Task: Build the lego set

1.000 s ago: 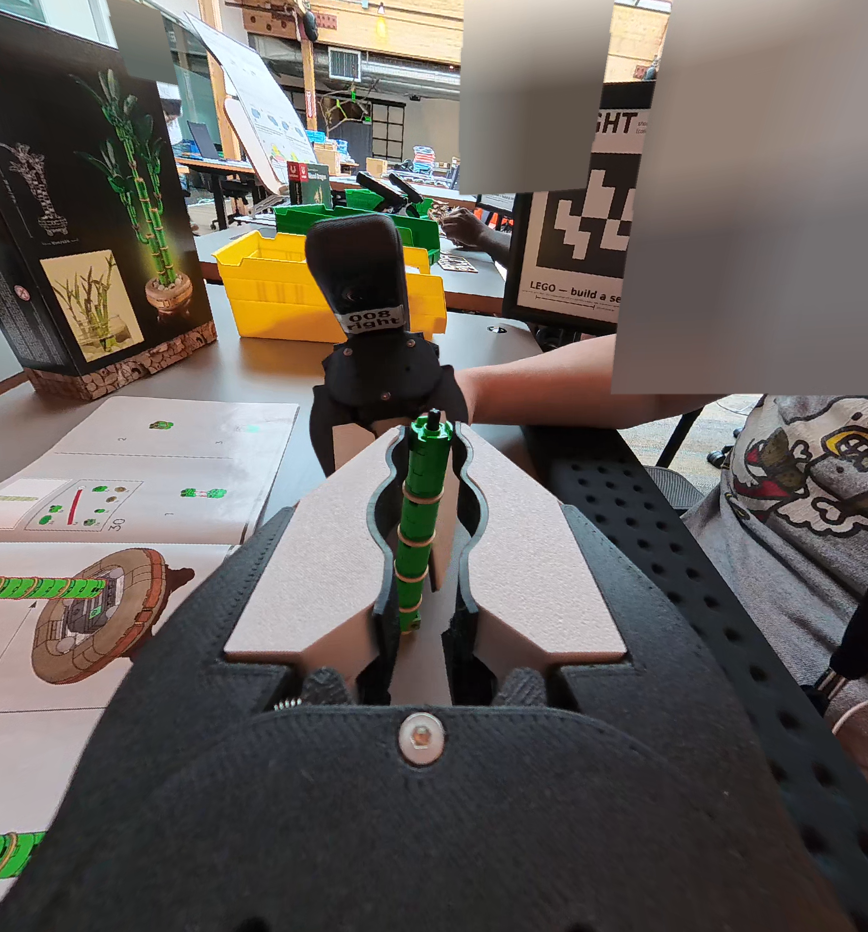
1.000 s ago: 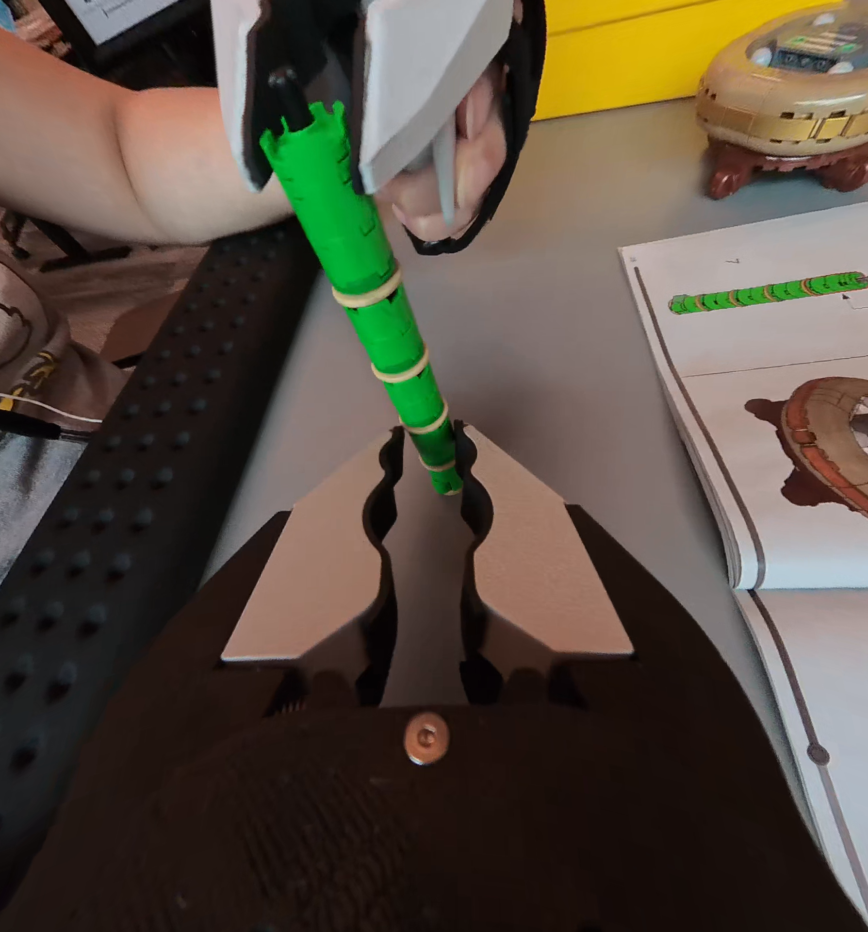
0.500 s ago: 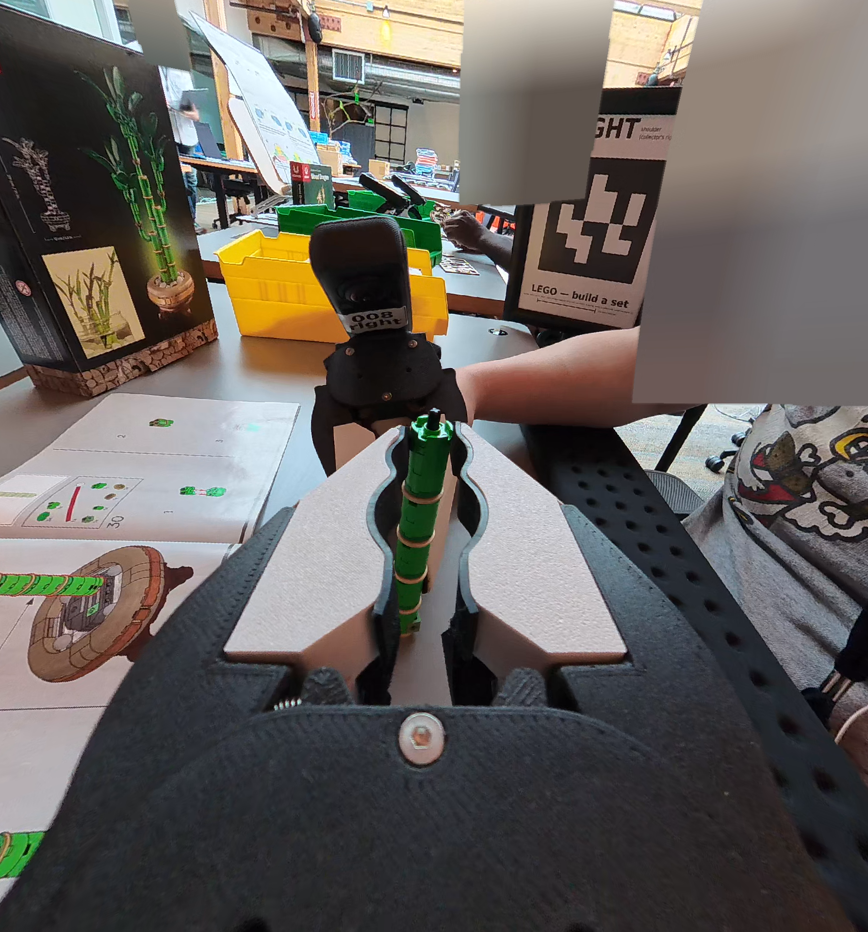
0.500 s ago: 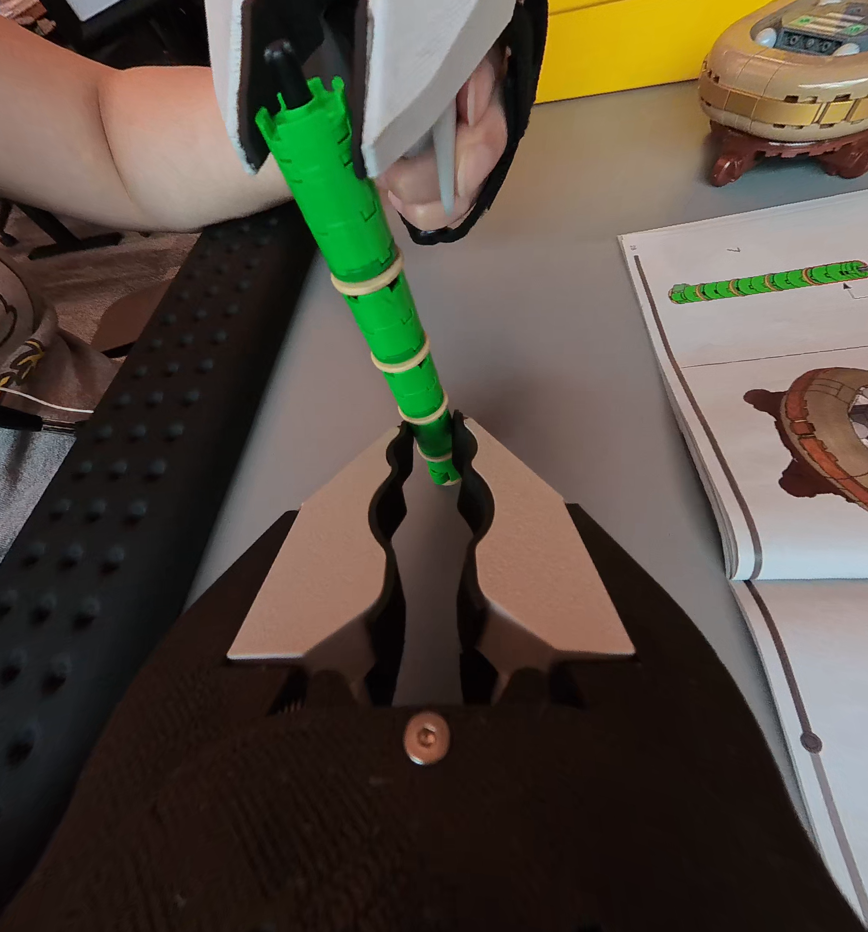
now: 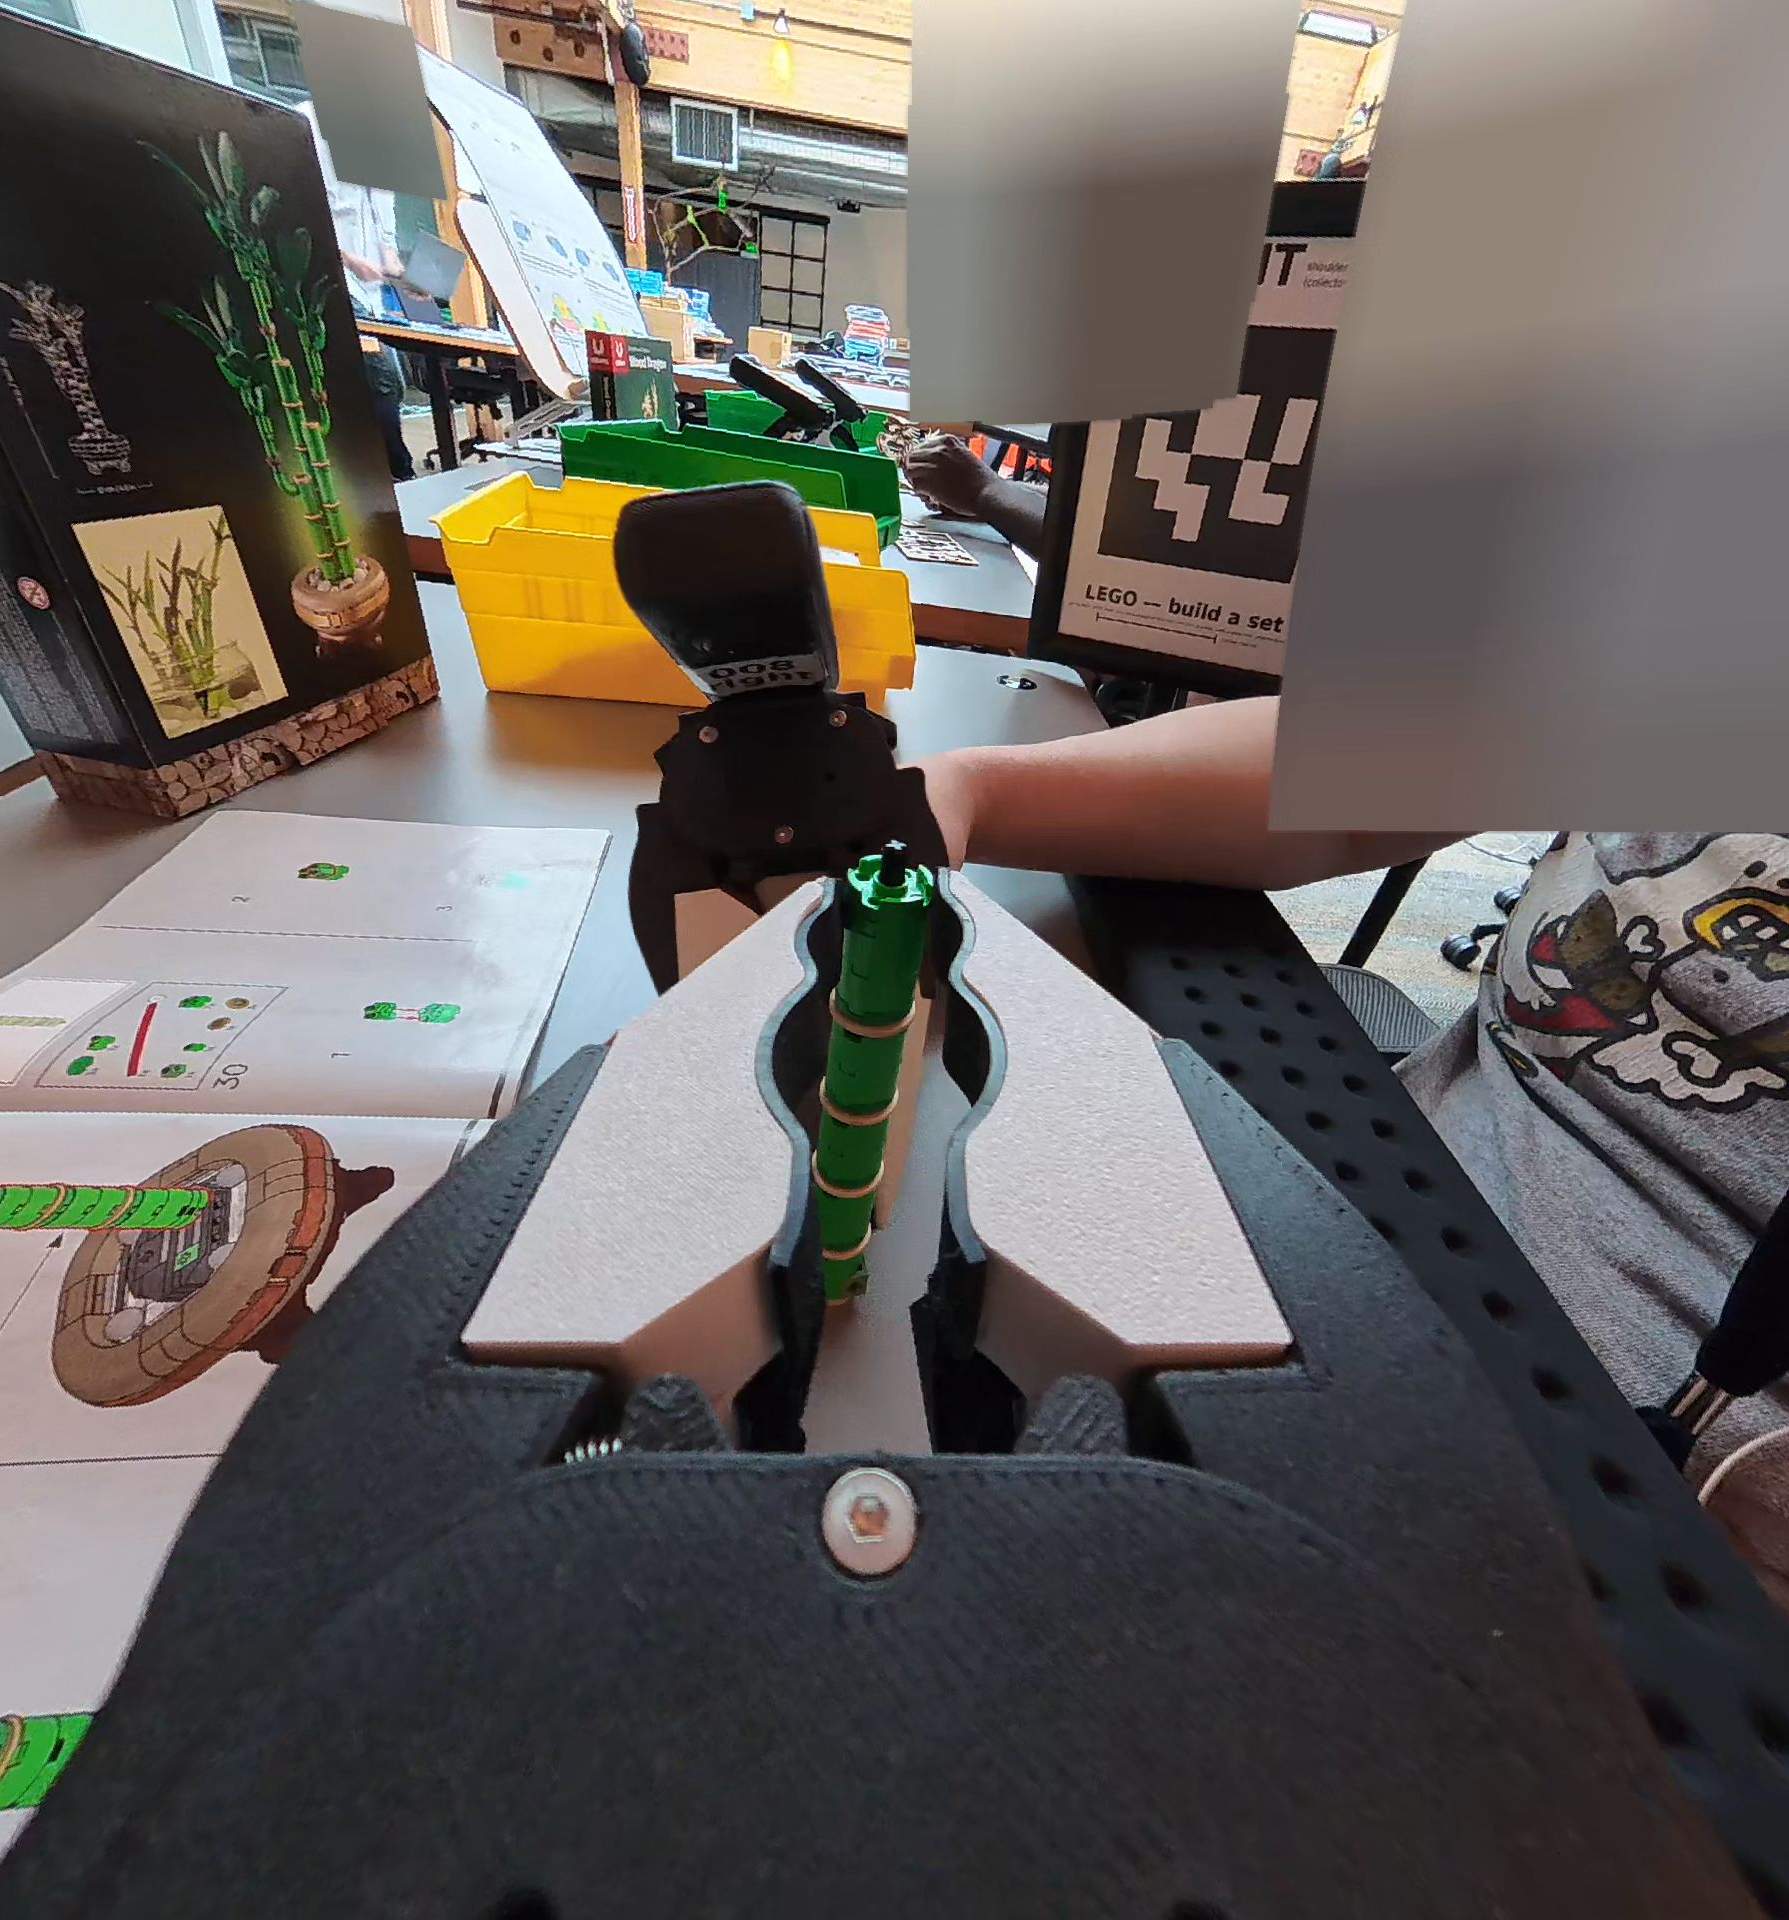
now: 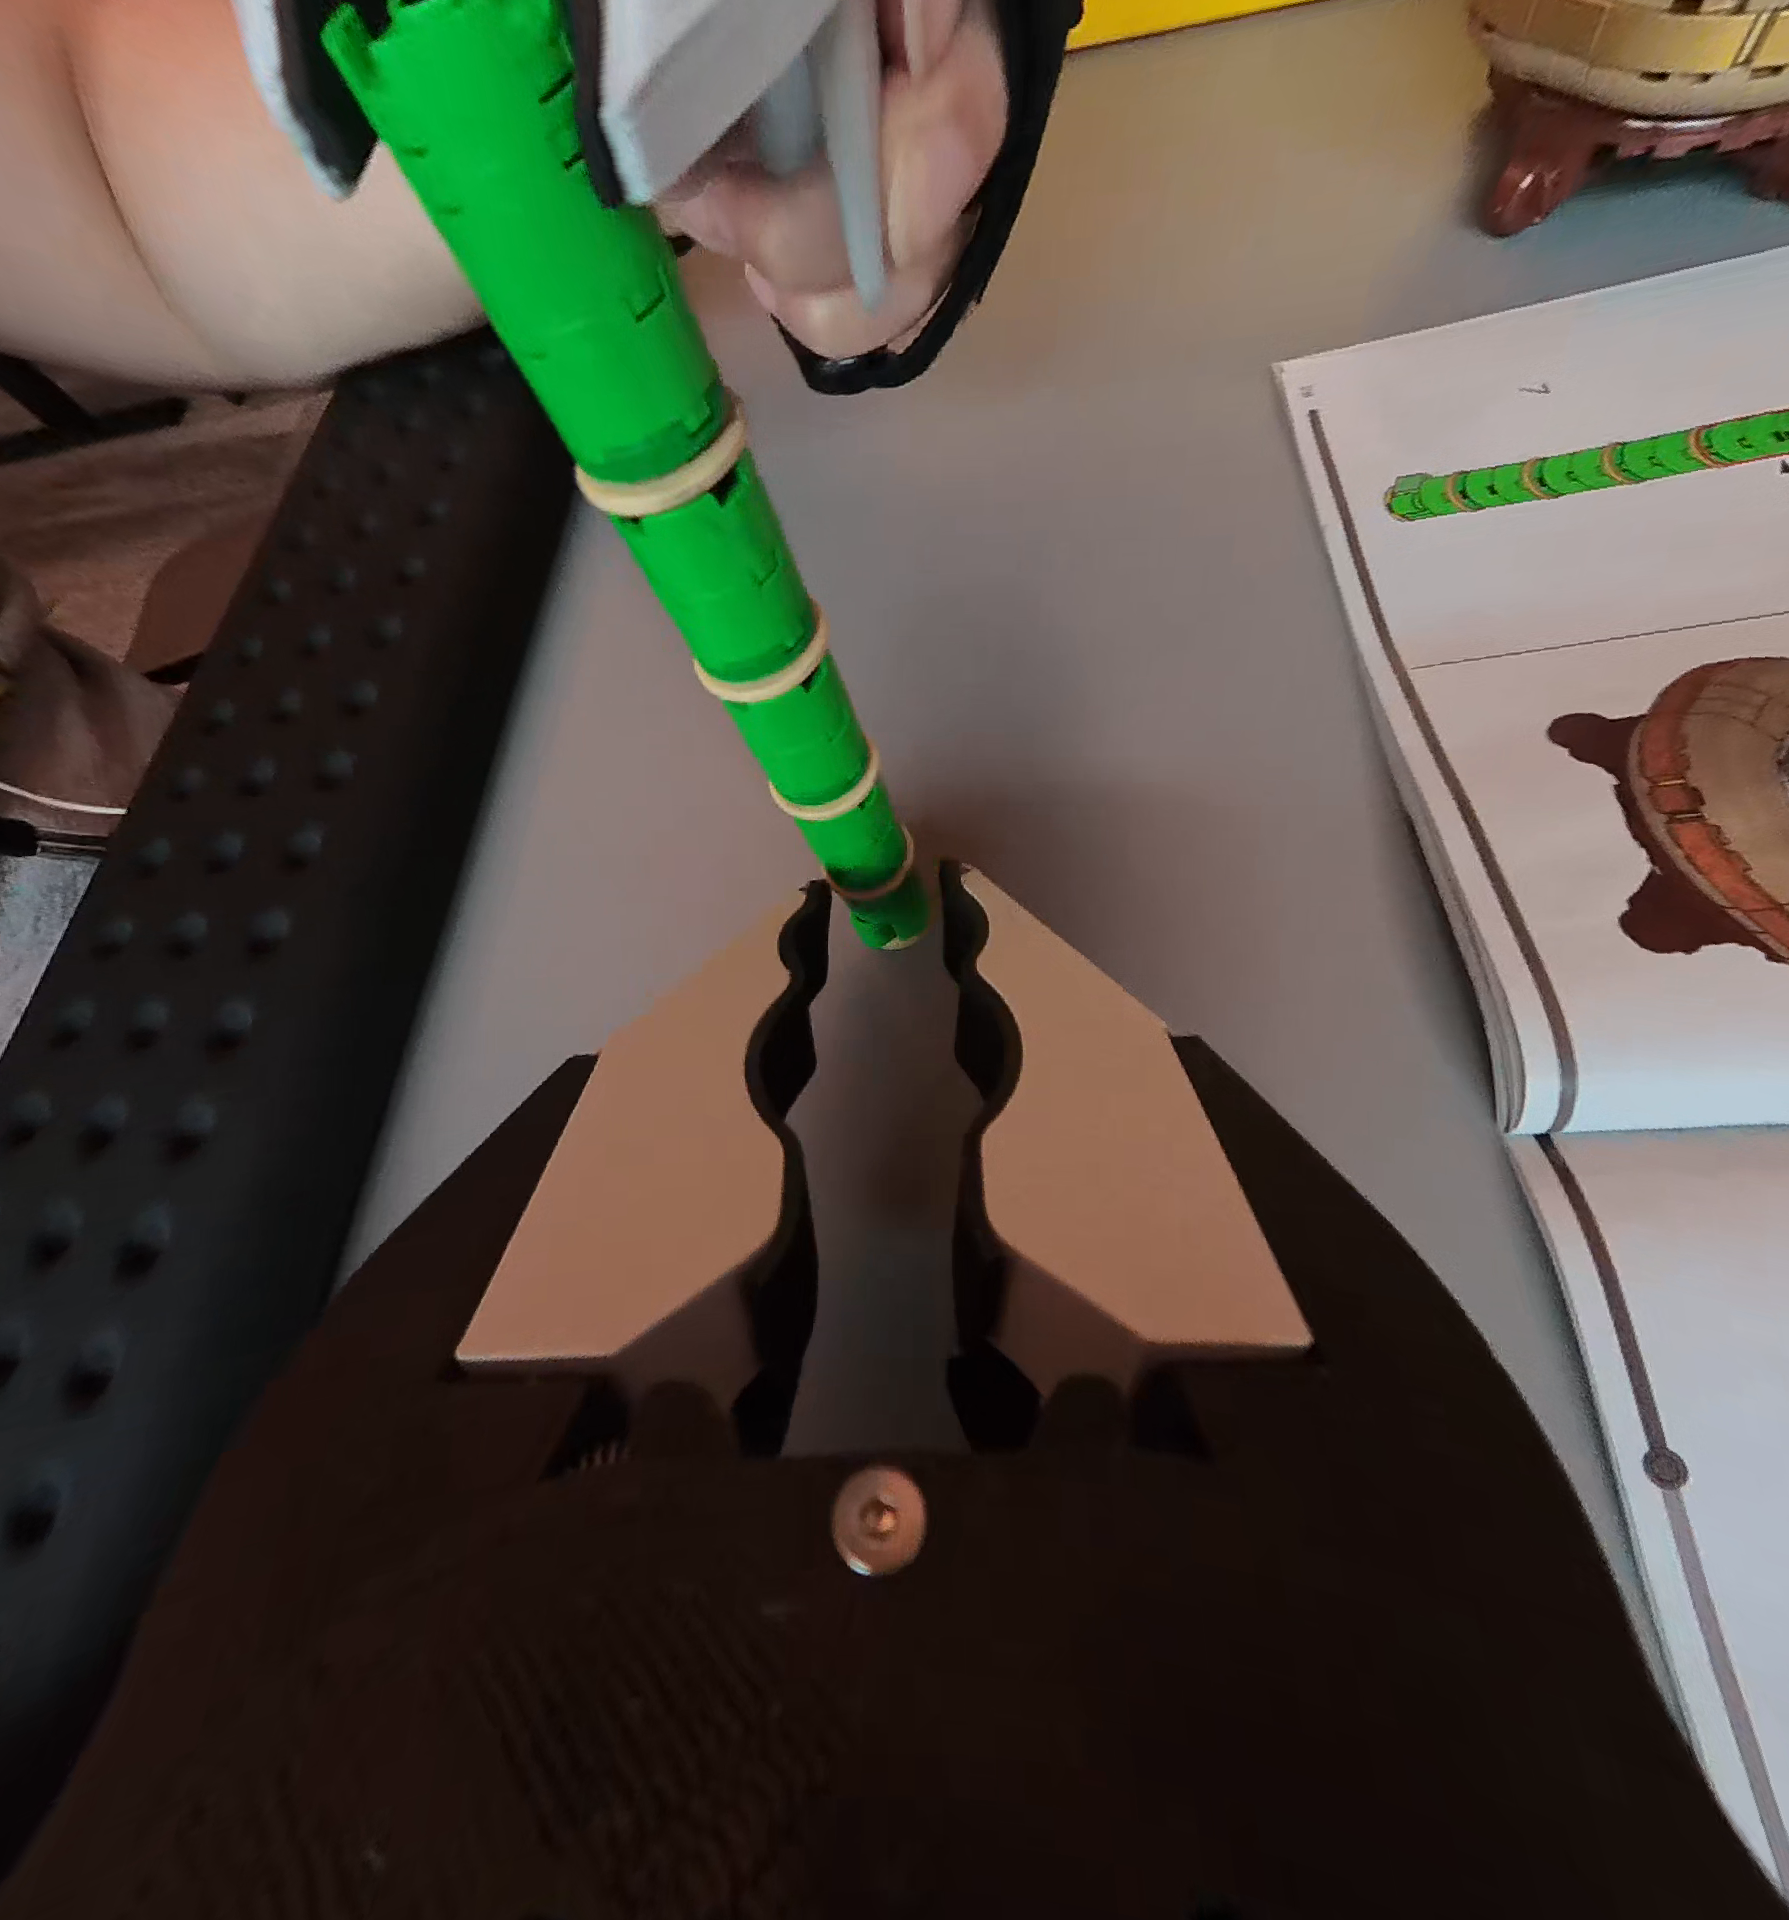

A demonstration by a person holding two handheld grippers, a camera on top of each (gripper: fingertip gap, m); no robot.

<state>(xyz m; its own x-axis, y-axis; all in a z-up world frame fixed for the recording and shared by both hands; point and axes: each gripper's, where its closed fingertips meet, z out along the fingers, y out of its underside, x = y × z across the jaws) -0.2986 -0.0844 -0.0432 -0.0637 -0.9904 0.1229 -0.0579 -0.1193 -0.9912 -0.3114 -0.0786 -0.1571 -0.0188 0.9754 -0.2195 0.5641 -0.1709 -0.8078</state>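
A green bamboo stalk (image 5: pixel 862 1049) with tan rings and a black pin on top stands nearly upright above the grey table. My left gripper (image 5: pixel 882 896) is shut on its upper end; in the right wrist view this gripper (image 6: pixel 500 130) fills the top edge. The stalk (image 6: pixel 661 416) slants down to my right gripper (image 6: pixel 885 883), whose fingertips close on its lower end. The right gripper's black body (image 5: pixel 765 769) faces me in the left wrist view, its fingers mostly hidden behind my left fingers.
An open instruction booklet (image 5: pixel 298 966) (image 6: pixel 1648 727) lies beside the stalk. A tan and brown pot base (image 6: pixel 1679 94) stands beyond it. The set's box (image 5: pixel 163 416), a yellow bin (image 5: pixel 557 592) and a sign (image 5: pixel 1181 520) stand farther back. A black perforated strip (image 6: pixel 194 831) edges the table.
The right gripper has moved closer to the left gripper along the stalk, which now looks larger in its view. The left gripper still holds the top.
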